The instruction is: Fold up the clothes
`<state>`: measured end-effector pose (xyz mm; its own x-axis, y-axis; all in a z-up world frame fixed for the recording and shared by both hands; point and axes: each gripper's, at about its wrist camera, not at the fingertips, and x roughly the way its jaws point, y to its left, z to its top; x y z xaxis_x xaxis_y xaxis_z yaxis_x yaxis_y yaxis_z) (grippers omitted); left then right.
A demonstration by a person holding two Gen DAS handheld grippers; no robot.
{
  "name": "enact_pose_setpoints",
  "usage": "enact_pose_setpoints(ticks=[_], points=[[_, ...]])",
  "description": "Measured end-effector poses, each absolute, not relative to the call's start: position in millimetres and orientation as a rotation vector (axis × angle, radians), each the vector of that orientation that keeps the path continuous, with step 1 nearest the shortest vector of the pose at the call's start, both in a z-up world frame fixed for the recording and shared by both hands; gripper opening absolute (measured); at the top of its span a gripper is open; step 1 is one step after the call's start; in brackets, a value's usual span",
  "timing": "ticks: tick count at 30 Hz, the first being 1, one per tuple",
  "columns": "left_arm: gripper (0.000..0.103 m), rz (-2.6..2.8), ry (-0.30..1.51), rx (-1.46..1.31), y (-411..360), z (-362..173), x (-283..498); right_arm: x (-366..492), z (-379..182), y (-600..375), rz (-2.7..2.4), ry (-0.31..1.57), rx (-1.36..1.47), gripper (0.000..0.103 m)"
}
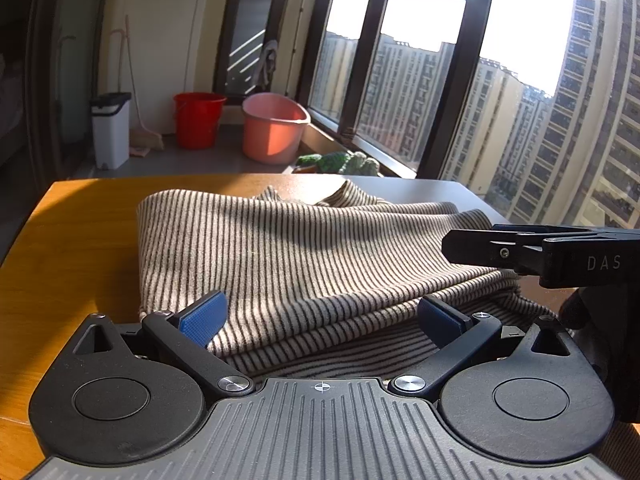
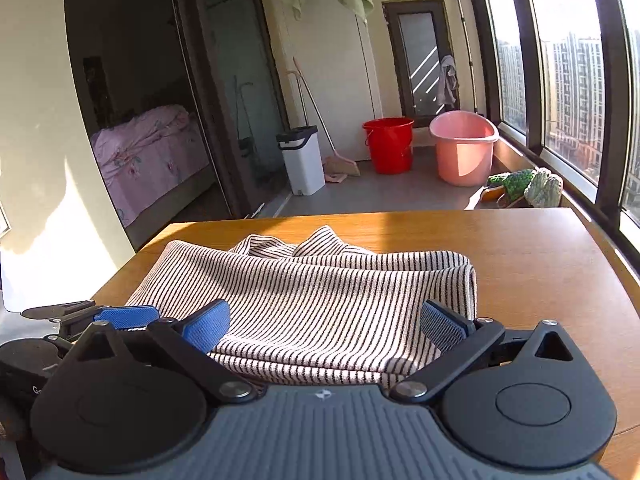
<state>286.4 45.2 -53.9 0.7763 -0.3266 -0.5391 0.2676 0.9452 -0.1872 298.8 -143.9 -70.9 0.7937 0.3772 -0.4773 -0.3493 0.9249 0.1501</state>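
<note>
Wooden desk (image 2: 540, 264) fills the middle of both views, sunlit along its far edge. Across its centre lies the striped garment (image 2: 320, 292), folded into layers, its near edge at the lower middle of each frame. Both claws stand apart: the left claw (image 1: 322, 320) and the right claw (image 2: 324, 326) each straddle that near edge, blue pads not pressing the cloth.

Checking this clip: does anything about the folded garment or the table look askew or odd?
Mostly tidy. The striped garment lies folded on the wooden table, but its far edge is untidy: a bunched part pokes out past the fold. Both the left gripper and right gripper are open, gripping nothing.
</note>
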Motion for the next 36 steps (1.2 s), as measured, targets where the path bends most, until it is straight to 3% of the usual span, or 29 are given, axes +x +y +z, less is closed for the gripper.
enact_pose_setpoints(ticks=[1, 3, 14, 19, 21, 29, 36], points=[[0.103, -0.323, 0.603, -0.103, 45.0, -53.7, 286.6, 305.1, -61.4, -142.3, 0.382, 0.511, 0.023, 0.090], [0.103, -0.327, 0.607, -0.102, 44.9, -53.6, 287.2, 324.3, -49.5, -137.7, 0.371, 0.529, -0.003, 0.063], [0.103, -0.368, 0.591, -0.188, 56.9, -55.1, 285.9, 429.4, -87.7, -93.6, 0.407, 0.734, -0.003, 0.060], [0.103, -0.380, 0.580, -0.228, 61.5, -55.3, 285.0, 427.1, -96.9, -74.6, 0.421, 0.757, -0.090, 0.038], [0.103, -0.395, 0.562, -0.278, 69.9, -53.5, 283.5, 422.6, -91.0, -72.5, 0.411, 0.762, -0.098, 0.013], [0.103, -0.303, 0.397, -0.573, 151.4, -2.8, 245.0, 316.9, -12.6, -99.2, 0.549, 0.586, 0.040, 0.011], [0.103, -0.291, 0.398, -0.588, 165.0, 14.2, 211.0, 184.7, -41.7, -127.3, 0.614, 0.641, 0.113, 0.011]])
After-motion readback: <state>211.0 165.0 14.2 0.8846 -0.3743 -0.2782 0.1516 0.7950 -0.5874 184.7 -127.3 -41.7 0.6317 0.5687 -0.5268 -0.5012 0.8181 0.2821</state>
